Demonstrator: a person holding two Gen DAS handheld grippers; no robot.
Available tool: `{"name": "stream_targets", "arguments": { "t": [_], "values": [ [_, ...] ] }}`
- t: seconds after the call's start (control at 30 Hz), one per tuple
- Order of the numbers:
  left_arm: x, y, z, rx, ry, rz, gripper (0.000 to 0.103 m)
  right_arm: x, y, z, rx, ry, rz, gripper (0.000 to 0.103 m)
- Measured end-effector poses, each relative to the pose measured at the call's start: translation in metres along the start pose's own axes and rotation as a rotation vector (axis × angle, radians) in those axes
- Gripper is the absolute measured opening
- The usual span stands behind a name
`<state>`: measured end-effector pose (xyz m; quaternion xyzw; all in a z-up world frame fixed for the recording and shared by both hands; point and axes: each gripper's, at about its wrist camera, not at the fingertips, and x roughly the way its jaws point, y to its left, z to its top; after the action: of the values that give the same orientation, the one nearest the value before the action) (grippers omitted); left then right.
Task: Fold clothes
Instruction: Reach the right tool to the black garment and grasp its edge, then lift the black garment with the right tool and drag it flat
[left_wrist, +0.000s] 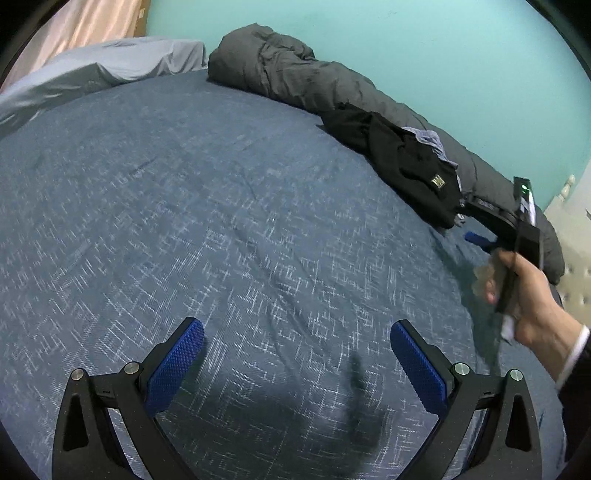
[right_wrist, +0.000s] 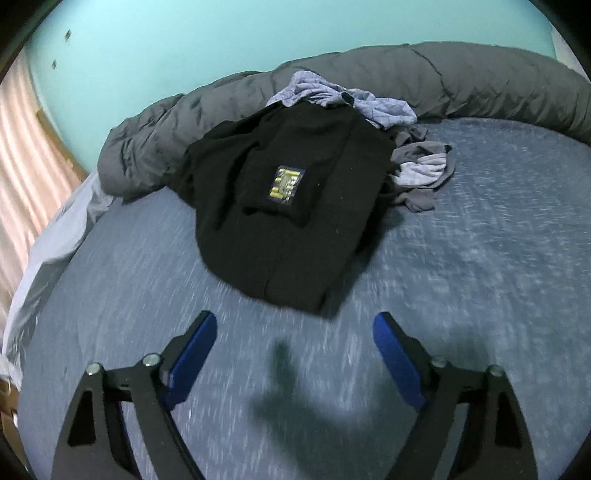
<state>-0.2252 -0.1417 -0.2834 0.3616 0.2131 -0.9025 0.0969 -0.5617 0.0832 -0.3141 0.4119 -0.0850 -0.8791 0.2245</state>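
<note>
A crumpled black garment (right_wrist: 291, 206) with a yellow patch lies on the blue bed sheet (right_wrist: 480, 258), just ahead of my right gripper (right_wrist: 295, 317). That gripper is open with only sheet between its blue pads. Behind the black garment lie a pale blue checked piece (right_wrist: 332, 98) and a grey piece (right_wrist: 421, 173). In the left wrist view the black garment (left_wrist: 406, 162) is far off at the right, with a person's hand (left_wrist: 524, 295) holding the other tool near it. My left gripper (left_wrist: 297, 326) hangs open over bare sheet (left_wrist: 221, 221).
A rolled dark grey duvet (right_wrist: 461, 74) runs along the teal wall behind the clothes, and shows in the left wrist view as the duvet (left_wrist: 288, 66). A pale pillow (left_wrist: 110, 66) lies at the bed's far left. Pink curtain (right_wrist: 22, 147) hangs at the left.
</note>
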Motion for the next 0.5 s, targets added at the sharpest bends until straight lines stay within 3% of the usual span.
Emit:
{"name": "stream_targets", "arguments": {
  "t": [0.03,0.07,0.13,0.2,0.27,0.5],
  "values": [
    [0.0,0.001,-0.001,0.009,-0.003,0.006,0.103,0.006,-0.001,0.003,0.013,-0.005,-0.001,0.072],
    [0.0,0.002,-0.001,0.009,-0.006,0.009,0.103,0.011,-0.001,0.006,0.015,-0.002,-0.007,0.057],
    [0.0,0.006,-0.001,-0.005,-0.01,0.011,0.103,0.023,-0.001,0.009,0.011,0.017,-0.02,0.043],
    [0.0,0.009,-0.001,-0.019,-0.009,0.007,0.103,0.027,0.0,0.009,0.013,0.023,-0.014,0.036],
    [0.001,0.01,-0.001,-0.012,-0.009,0.01,0.103,0.025,0.001,0.009,0.012,0.01,0.002,0.01],
    [-0.005,0.011,-0.008,-0.031,-0.001,-0.003,0.103,-0.018,0.031,0.001,-0.123,-0.039,0.074,0.002]
  ]
}}
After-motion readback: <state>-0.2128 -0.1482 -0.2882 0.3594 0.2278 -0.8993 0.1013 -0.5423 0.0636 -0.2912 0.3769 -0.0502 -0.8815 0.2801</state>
